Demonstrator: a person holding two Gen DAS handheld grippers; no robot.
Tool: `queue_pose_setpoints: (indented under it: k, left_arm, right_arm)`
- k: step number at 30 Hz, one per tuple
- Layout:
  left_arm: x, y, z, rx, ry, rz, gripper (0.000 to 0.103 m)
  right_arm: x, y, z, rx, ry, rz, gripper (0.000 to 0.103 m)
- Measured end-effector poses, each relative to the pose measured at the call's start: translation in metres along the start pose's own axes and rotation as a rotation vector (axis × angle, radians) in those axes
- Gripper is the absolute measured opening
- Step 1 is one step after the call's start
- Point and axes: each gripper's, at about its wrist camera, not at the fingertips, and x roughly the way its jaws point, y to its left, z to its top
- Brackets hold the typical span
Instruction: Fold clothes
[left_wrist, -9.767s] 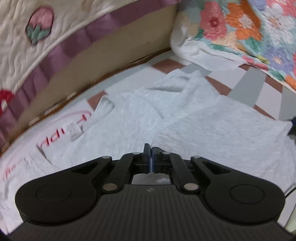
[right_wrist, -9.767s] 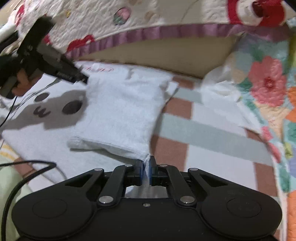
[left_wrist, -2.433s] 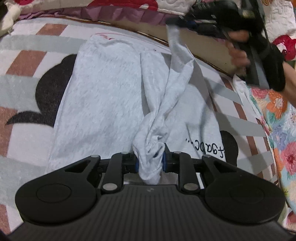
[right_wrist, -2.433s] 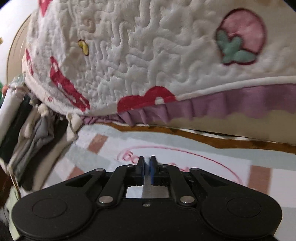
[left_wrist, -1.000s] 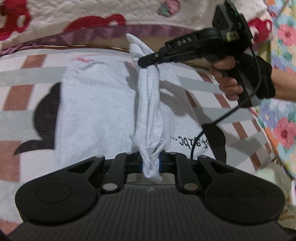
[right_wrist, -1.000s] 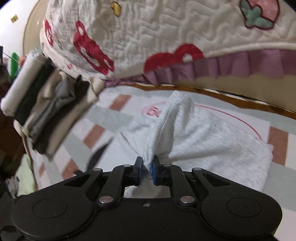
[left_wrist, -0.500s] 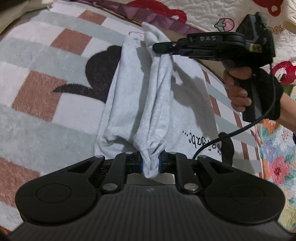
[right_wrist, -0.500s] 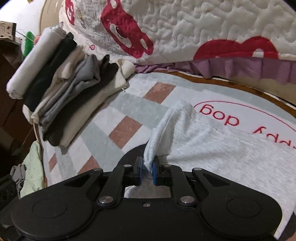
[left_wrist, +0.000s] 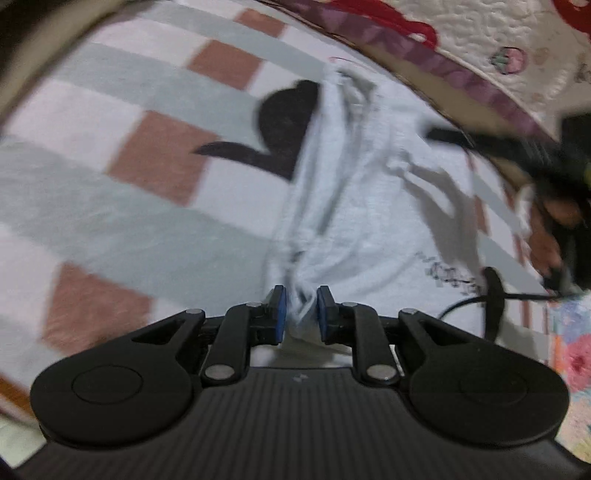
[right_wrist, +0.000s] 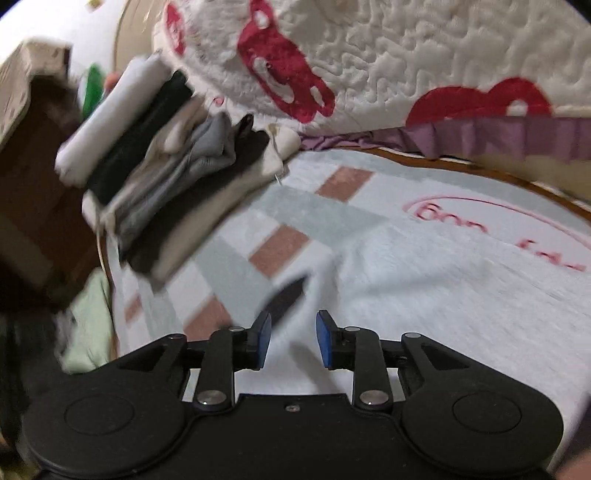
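the grey t-shirt lies on the checked blanket, its long axis running away from the left gripper, whose jaws have just eased a little yet still pinch the near hem. the right gripper, at the far end, has just opened its jaws, now released and holding nothing.

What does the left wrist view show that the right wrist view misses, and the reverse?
Left wrist only: the left gripper with a bunch of the grey garment between its jaws, which have just been opening, and the black shape on the mat. Right wrist only: the stack of folded clothes; the right gripper's jaws have just been opening, empty. Both: checked mat, quilt.
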Motion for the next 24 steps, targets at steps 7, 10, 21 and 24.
queue_pose_setpoints:
  k: [7, 10, 21, 24]
  left_arm:
    - [-0.019, -0.042, 0.02, 0.184, -0.127, -0.149, 0.022]
    - [0.012, -0.062, 0.031, 0.285, -0.088, -0.171, 0.022]
    - [0.033, -0.039, 0.033, 0.29, -0.123, 0.215, 0.04]
    - [0.022, -0.05, 0.042, 0.344, -0.162, 0.145, 0.042]
  right_arm:
    - [-0.041, 0.004, -0.07, -0.066, 0.016, -0.072, 0.035]
    - [-0.041, 0.011, -0.093, -0.05, 0.031, -0.042, 0.035]
    - [-0.04, 0.012, -0.144, 0.199, 0.199, 0.182, 0.035]
    - [-0.053, -0.001, -0.131, 0.22, 0.158, 0.156, 0.037]
